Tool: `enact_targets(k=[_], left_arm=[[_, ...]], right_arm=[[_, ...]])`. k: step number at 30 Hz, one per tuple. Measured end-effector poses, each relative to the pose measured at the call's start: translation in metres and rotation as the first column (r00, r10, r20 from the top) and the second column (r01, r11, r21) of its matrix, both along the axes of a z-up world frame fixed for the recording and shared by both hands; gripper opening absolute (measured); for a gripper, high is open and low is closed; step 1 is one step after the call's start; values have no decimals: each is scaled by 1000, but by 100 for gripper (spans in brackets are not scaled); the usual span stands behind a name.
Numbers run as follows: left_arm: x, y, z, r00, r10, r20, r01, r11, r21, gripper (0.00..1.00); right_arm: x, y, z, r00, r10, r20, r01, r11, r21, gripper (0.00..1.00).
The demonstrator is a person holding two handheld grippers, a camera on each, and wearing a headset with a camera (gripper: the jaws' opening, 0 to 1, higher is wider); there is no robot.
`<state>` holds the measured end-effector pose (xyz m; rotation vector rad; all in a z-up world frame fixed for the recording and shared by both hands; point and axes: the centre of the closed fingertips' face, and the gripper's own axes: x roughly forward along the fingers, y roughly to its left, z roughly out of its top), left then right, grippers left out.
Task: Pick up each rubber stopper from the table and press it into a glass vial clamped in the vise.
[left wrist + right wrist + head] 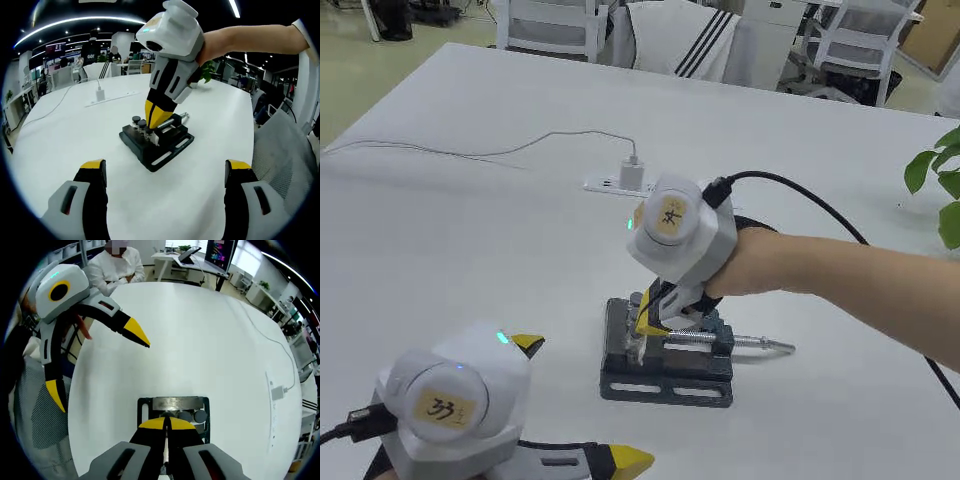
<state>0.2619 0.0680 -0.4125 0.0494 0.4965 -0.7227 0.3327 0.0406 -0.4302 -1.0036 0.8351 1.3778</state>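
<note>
Holding right gripper (167,423) w/ jaws together over black metal vise (157,150); left gripper (165,166) jaws apart. Dark rubber stoppers (136,119) prob. soft, grippy: I'd pinch sides; clear glass vials (638,347) fragile.

White housings (680,235), yellow-tipped black fingers (93,172)

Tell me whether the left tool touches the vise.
Apart. The left gripper view shows bare table between the left tool's open jaws and the vise.
</note>
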Motion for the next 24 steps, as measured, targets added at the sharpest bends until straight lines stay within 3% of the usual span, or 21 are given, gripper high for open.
enact_targets(k=[1,3,6,10,13,15,17,20,24], left_arm=[[-1,2,0,1000,5,0,-5,1000,1,98],[-2,4,-1,1000,12,-1,-12,1000,3,98],[-4,7,-2,1000,18,-2,-18,1000,7,98],[-6,8,-2,1000,27,-5,-27,1000,6,98],[-8,8,-4,1000,28,-7,-28,1000,6,98],[-10,7,-5,1000,25,-11,-25,1000,10,98],[-11,7,-5,1000,25,-12,-25,1000,9,98],[-12,5,-4,1000,20,-11,-20,1000,12,99],[-12,6,-4,1000,27,-11,-27,1000,9,99]], right_arm=[[5,0,1,999,-21,36,20,1000,23,0],[7,-2,2,997,-51,50,48,997,54,4],[3,-8,3,996,-83,40,79,993,90,10],[-9,-20,0,995,-99,30,95,989,116,30],[-21,-30,-1,990,-141,12,137,978,159,42],[-30,-43,-6,994,-91,53,85,989,117,46],[-39,-48,-9,993,-106,46,99,987,126,51],[-52,-55,-11,989,-148,22,142,977,159,63],[-60,-70,-11,966,-258,-6,253,944,214,77]])
